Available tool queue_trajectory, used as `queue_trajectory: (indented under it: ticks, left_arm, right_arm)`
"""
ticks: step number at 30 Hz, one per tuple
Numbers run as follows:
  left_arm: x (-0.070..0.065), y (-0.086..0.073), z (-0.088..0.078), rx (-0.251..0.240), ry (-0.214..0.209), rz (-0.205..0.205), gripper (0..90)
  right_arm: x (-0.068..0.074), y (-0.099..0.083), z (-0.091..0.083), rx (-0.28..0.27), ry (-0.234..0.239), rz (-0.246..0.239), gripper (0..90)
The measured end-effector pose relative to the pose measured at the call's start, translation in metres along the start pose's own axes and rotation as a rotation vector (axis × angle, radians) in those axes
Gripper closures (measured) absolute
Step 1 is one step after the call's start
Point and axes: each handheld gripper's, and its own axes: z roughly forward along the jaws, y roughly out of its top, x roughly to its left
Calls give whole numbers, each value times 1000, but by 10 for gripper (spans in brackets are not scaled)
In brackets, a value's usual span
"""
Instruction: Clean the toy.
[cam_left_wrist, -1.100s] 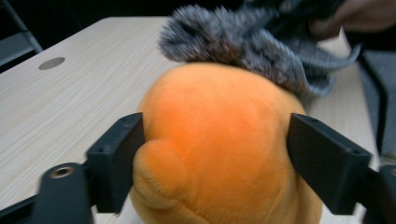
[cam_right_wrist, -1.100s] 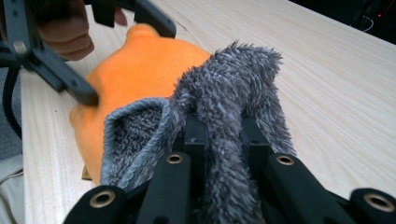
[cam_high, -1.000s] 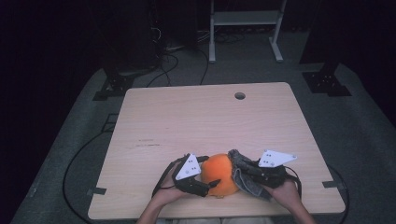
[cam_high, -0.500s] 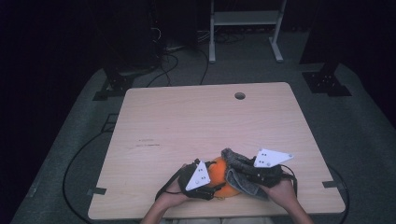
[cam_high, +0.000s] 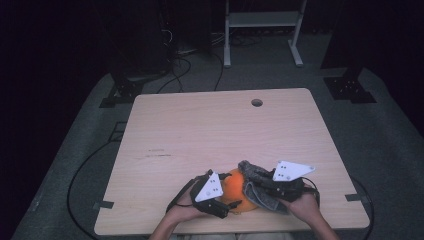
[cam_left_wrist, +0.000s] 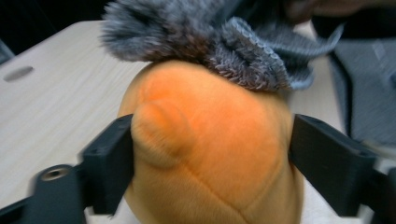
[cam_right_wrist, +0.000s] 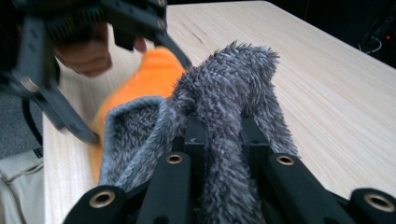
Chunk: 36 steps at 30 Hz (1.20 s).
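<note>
Grey sock partly over orange plush

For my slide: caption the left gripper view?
Left gripper jaws clasp an orange plush toy topped by grey fuzzy cloth.

left gripper jaws reopened, flanking orange plush
</note>
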Motion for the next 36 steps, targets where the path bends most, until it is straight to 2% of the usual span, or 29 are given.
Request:
queue_trajectory:
  ticks: [3, 6, 8, 11, 14, 15, 16, 17, 18, 20, 21, 23, 24, 26, 28, 30, 32, 34, 36]
  left_arm:
    - [2, -2, 1, 13, 10, -24, 148]
    - [-1, -2, 2, 14, 38, -1, 254]
    - [-3, -1, 4, 21, 50, 16, 282]
    - [-6, -1, 6, 22, 54, 31, 290]
    - [-5, -1, 3, 20, 43, 30, 254]
    - [-2, -2, 1, 13, 40, 14, 254]
    - [2, -3, 0, 7, 40, -25, 183]
    - [2, -4, 4, 18, 50, -61, 161]
    - [2, -4, 4, 18, 50, -61, 192]
    - [-1, -3, 5, 17, 55, -29, 226]
    - [-2, -2, 5, 17, 61, -23, 253]
    - [-5, -1, 6, 9, 62, 1, 295]
    - [-7, 0, 7, 10, 60, 24, 307]
    - [-11, 2, 8, 29, 65, 57, 317]
    - [-9, 1, 6, 26, 50, 41, 310]
    - [-4, -2, 4, 11, 27, 1, 302]
    - [-3, -4, 4, 9, 34, -19, 297]
    - [-4, -4, 6, 10, 48, -14, 298]
    - [-6, -2, 8, 20, 64, 11, 308]
  right_arm:
    - [-2, -5, -2, 9, -18, 12, 765]
    - [-6, -5, -5, 29, -33, 21, 767]
    - [-3, 0, -7, 18, -46, 0, 768]
    - [4, 12, -5, 7, -22, -14, 770]
    - [9, 16, -2, 19, -20, -37, 771]
    - [8, 14, 0, 21, -17, -34, 771]
    - [3, 8, 1, 24, -18, -12, 772]
    - [1, 5, 1, 24, -22, -4, 772]
    - [1, 5, 1, 24, -22, -4, 772]
    - [-6, 2, -5, 18, -9, 47, 771]
    - [-5, 4, -7, 10, -9, 46, 771]
    - [0, 10, -11, -8, -6, 26, 771]
    - [4, 15, -11, -26, 14, 25, 771]
    - [12, 22, -6, -16, 15, -16, 770]
    - [13, 22, -2, -2, 9, -28, 772]
    - [7, 17, -2, 4, 12, -7, 774]
    - [0, 10, -3, 21, -14, -2, 773]
    - [-8, 3, -5, 31, -22, 34, 773]
    - [-8, 4, -9, 27, -30, 28, 773]
